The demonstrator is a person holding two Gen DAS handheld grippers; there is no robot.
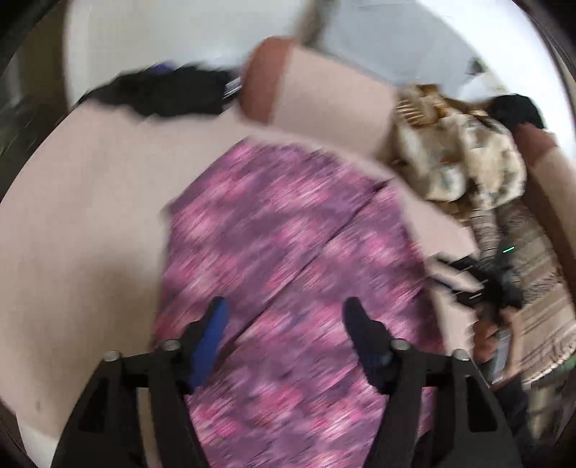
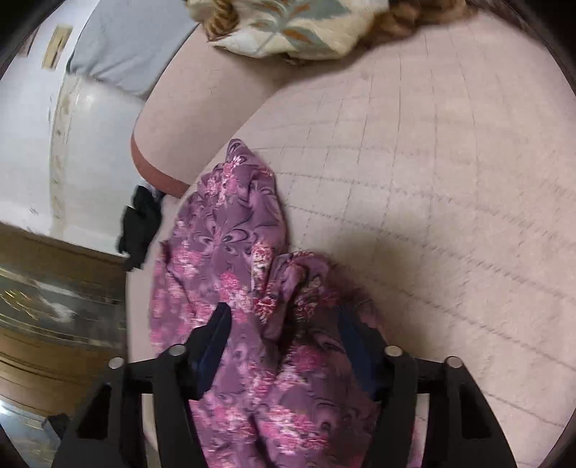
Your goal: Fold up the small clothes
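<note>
— Lying across the pale pink quilted sofa seat [image 2: 414, 151]?
— A purple floral garment [image 2: 230, 252], crumpled, one fold bunched up.
— Between the right tongs [image 2: 288, 338]?
— That cloth, passing under and between both blue-padded fingers [image 2: 216, 342], spread apart, not pinching.
— Near the armrest [image 2: 158, 158]?
— A black garment [image 2: 140, 223] at the seat's edge; a patterned cushion [image 2: 288, 28] at the top.

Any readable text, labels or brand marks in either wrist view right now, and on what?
None readable. The purple floral garment shows only its pattern, the patterned cushion only leaf motifs. A small green light on the right gripper is too blurred to read as a sign.
</note>
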